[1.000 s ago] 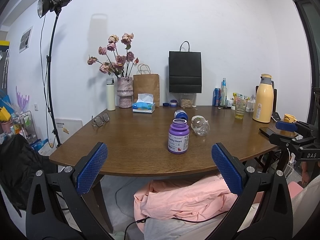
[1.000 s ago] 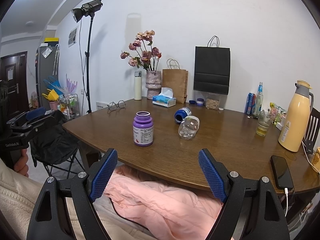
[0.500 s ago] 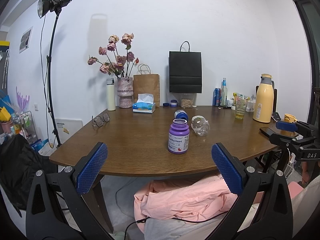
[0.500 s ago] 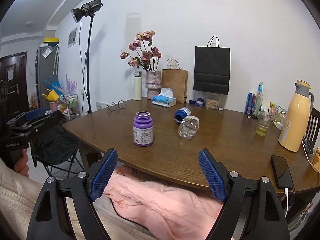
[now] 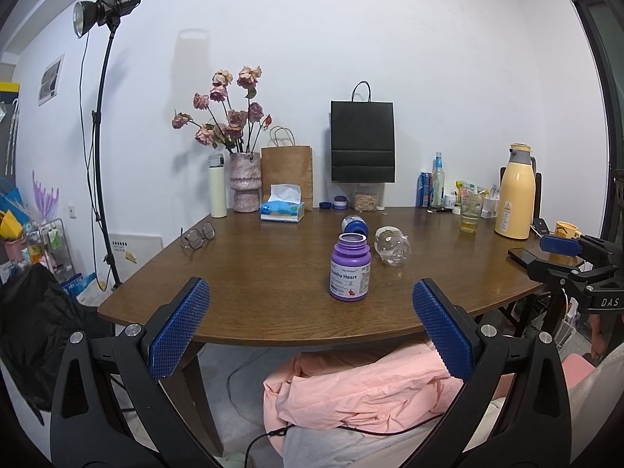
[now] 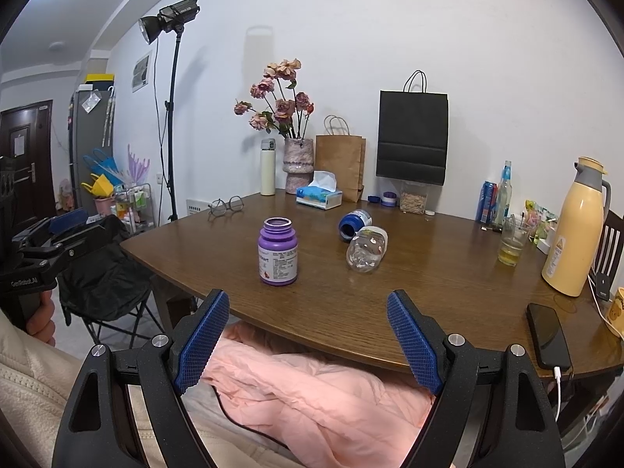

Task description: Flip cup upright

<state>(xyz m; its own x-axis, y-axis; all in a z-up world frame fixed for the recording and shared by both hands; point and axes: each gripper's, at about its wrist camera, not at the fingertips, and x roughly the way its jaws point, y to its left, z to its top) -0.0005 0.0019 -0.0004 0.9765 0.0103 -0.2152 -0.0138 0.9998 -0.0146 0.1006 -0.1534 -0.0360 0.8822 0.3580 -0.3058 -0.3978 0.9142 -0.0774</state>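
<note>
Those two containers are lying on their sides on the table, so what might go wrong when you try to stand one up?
The clear cup is round and may roll away when nudged. The blue bottle lies touching or almost touching it, so fingers could knock it. The purple bottle stands open nearby and might tip.

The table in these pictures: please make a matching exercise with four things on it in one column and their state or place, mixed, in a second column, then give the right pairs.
Things
1. purple bottle
2. clear cup
3. blue bottle
4. phone

States
A. lying on its side, see-through
B. standing upright, no cap
C. flat near the table edge, cable plugged in
D. lying on its side just behind the clear one

Pairs: 1-B, 2-A, 3-D, 4-C
</note>
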